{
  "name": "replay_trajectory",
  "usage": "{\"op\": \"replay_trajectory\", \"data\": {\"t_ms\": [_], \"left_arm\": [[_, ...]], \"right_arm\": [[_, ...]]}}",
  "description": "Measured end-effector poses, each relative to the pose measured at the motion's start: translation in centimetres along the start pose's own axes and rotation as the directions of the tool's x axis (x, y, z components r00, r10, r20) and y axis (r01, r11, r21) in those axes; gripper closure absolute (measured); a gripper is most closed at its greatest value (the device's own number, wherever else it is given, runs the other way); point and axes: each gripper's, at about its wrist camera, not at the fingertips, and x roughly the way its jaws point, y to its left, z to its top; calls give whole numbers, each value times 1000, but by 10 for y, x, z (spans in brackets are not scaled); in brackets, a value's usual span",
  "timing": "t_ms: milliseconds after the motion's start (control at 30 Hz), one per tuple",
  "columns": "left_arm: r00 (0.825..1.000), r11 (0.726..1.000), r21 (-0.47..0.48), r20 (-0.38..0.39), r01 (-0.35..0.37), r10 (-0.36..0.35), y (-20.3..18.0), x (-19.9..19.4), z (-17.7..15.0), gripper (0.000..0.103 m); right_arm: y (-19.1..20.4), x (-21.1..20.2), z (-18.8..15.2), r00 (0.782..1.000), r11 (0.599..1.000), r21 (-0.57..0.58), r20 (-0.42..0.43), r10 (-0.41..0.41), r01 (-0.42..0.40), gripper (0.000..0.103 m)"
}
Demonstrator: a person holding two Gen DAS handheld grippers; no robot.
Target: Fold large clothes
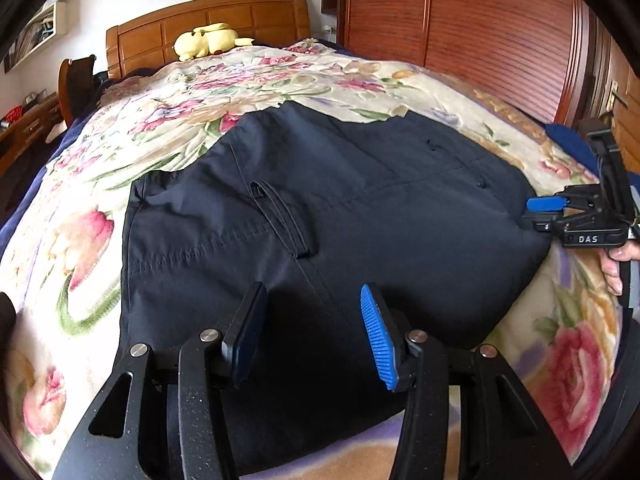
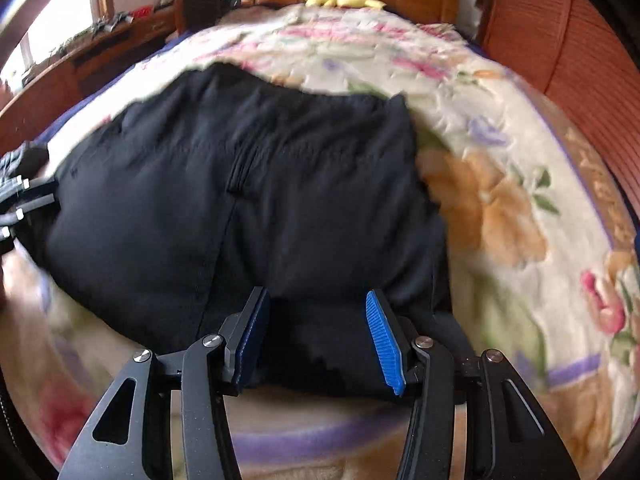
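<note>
Dark navy trousers [image 1: 320,208] lie folded, waistband end up, on a floral blanket [image 1: 280,76] that covers the bed. A belt loop [image 1: 284,220] shows near their middle. My left gripper [image 1: 312,292] hovers open over the near part of the cloth, with nothing between its blue pads. In the left wrist view my right gripper [image 1: 534,214] sits at the trousers' right edge, held by a hand [image 1: 612,268]. In its own blurred view the right gripper [image 2: 317,295] stands open over the near edge of the trousers [image 2: 240,184], and its pads press on nothing.
A yellow plush toy [image 1: 206,42] rests against the wooden headboard [image 1: 208,20]. A red-brown wardrobe [image 1: 480,32] runs along the bed's right side. A chair [image 1: 76,84] and a cluttered desk [image 1: 24,128] stand to the left.
</note>
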Motion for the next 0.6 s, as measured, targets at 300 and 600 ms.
{"op": "replay_trajectory", "data": {"t_ms": [300, 600], "left_arm": [[1000, 1000, -3, -16, -2, 2, 4, 2, -4, 53], [1000, 1000, -15, -19, 11, -11, 5, 4, -4, 53]], "right_arm": [[47, -37, 22, 998, 997, -62, 54, -43, 46, 51], [121, -44, 29, 988, 987, -132, 117, 103, -87, 51]]}}
